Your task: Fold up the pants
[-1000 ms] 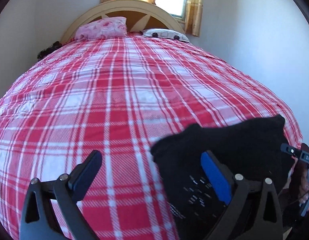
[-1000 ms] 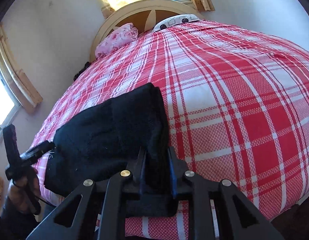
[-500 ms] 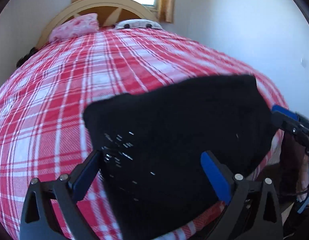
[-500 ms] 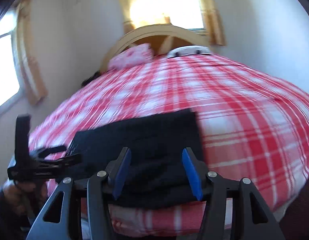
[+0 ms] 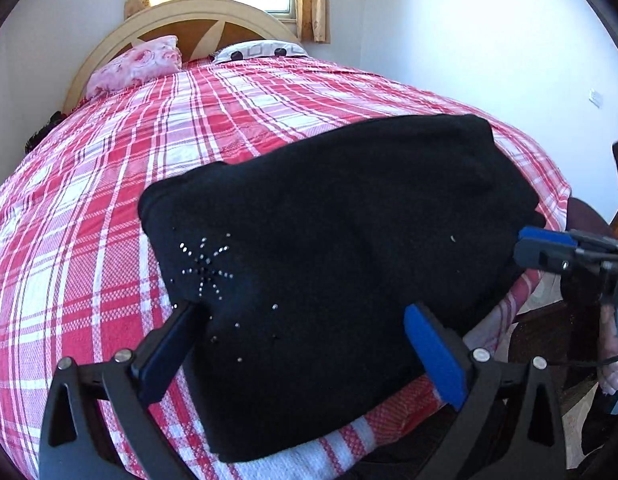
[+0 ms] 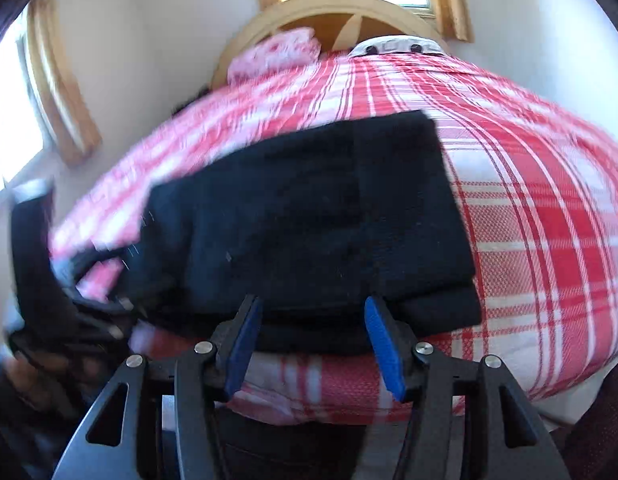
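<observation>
The black pants (image 5: 349, 220) lie folded into a thick rectangle near the foot edge of the bed, with a rhinestone star (image 5: 205, 264) on their near left part. My left gripper (image 5: 305, 344) stands wide open over their near edge, and its pads do not press on the cloth. In the right wrist view the pants (image 6: 309, 208) lie just beyond my right gripper (image 6: 313, 340), which is open with nothing between its blue pads. The right gripper (image 5: 549, 248) also shows at the pants' right end.
A red and white plaid cover (image 5: 109, 200) spans the bed. A pink pillow (image 5: 137, 64) and a white pillow (image 5: 261, 50) lie by the curved headboard (image 5: 197, 12). White walls close in on both sides. The left gripper (image 6: 41, 260) shows blurred.
My right gripper let go of the pants' edge, opened and drew back. My left gripper swung from the bare cover to over the pants, which now lie flat.
</observation>
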`<state>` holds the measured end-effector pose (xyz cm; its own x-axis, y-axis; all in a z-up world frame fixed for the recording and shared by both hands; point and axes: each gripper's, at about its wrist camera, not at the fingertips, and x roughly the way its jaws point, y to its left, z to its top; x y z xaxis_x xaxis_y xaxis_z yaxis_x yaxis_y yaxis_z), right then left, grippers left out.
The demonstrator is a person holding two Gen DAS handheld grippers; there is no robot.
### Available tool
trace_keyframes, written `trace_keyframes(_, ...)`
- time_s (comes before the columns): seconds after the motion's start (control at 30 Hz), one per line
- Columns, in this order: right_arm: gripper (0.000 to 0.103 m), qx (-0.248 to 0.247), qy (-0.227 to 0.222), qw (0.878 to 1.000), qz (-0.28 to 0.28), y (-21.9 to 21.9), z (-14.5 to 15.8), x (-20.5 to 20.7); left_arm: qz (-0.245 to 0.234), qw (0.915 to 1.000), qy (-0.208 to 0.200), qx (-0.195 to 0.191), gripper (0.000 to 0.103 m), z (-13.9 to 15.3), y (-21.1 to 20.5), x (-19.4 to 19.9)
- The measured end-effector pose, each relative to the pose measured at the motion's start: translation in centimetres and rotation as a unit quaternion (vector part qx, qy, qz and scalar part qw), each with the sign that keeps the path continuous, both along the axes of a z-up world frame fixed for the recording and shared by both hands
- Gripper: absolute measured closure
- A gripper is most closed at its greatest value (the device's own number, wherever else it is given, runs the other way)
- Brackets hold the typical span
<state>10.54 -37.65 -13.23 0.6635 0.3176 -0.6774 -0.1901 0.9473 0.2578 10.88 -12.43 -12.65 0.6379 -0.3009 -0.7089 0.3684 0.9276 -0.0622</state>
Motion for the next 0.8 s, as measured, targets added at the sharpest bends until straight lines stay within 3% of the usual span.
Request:
trace_keyframes(0.03,0.049,0.018,0.005,1.0,-0.007,-0.4,0.1,-0.1,-0.001,1.0,0.001,-0.004,0.0,0.0,0.1,-0.1)
trace_keyframes(0.1,0.064,0.035,0.012,0.999,-0.026,-1.2,-0.2,-0.1,0.001,1.0,0.0,-0.005,0.0,-0.1,0.1,-0.1)
trace_keyframes(0.13,0.066,0.044,0.021,0.998,-0.038,-1.8,-0.5,0.1,0.002,1.0,0.0,-0.006,0.0,-0.1,0.0,-0.1)
trace_keyframes(0.23,0.068,0.096,0.038,0.993,-0.049,-2.5,-1.0,0.6,0.001,1.0,0.0,-0.007,0.0,-0.1,-0.1,0.0)
trace_keyframes(0.33,0.069,0.107,0.047,0.992,-0.055,-2.2,-1.4,1.1,0.002,0.9999,0.0,-0.01,0.0,-0.1,0.0,0.0)
trace_keyframes(0.4,0.098,0.109,0.04,0.991,-0.066,-2.2,-1.4,1.2,0.004,0.9999,0.001,-0.015,0.0,0.0,0.3,0.1)
trace_keyframes(0.7,0.1,0.086,0.018,0.994,-0.067,-3.2,-0.2,-1.4,0.009,0.999,0.006,-0.044,0.0,0.0,1.3,0.1)
trace_keyframes(0.8,0.1,0.082,0.032,0.994,-0.07,-3.4,-1.2,-1.2,0.008,0.9993,0.005,-0.038,0.0,-0.2,1.0,0.1)
